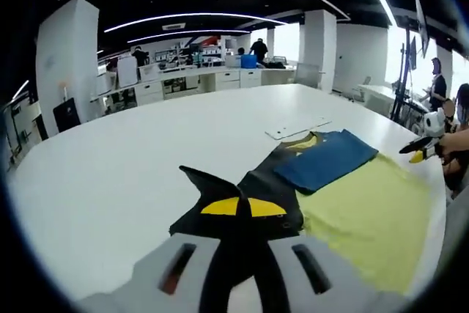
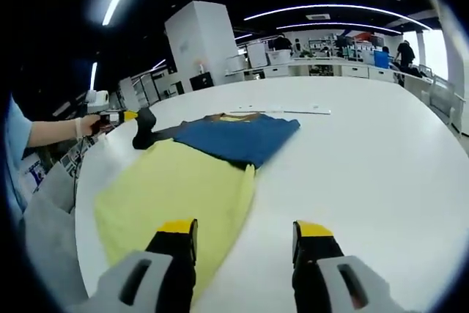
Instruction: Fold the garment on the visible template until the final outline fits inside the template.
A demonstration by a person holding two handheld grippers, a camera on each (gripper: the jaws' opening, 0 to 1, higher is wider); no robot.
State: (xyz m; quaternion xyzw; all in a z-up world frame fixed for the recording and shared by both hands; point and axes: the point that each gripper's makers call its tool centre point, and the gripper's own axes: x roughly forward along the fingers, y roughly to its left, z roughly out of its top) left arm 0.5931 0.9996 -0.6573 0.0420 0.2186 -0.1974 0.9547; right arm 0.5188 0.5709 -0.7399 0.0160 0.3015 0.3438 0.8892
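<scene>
The left gripper is clamped on the garment's black sleeve, lifting it off the white table. The right gripper hangs with jaws apart over the garment's yellow edge.

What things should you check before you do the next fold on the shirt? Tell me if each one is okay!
1. Left gripper has hold of the black sleeve: ok, its jaws are closed on the cloth.
2. Right gripper is free for the next grab: ok, jaws open, nothing between them.
3. Garment is all on the white table: cannot tell, its near edge lies close to the table's rim.
4. Blue part lies flat: ok, it is folded over the yellow part.
5. Template is in sight: ok, a thin outline beyond the garment.
6. Garment fits inside the template: not ok, the yellow part spreads wide.
</scene>
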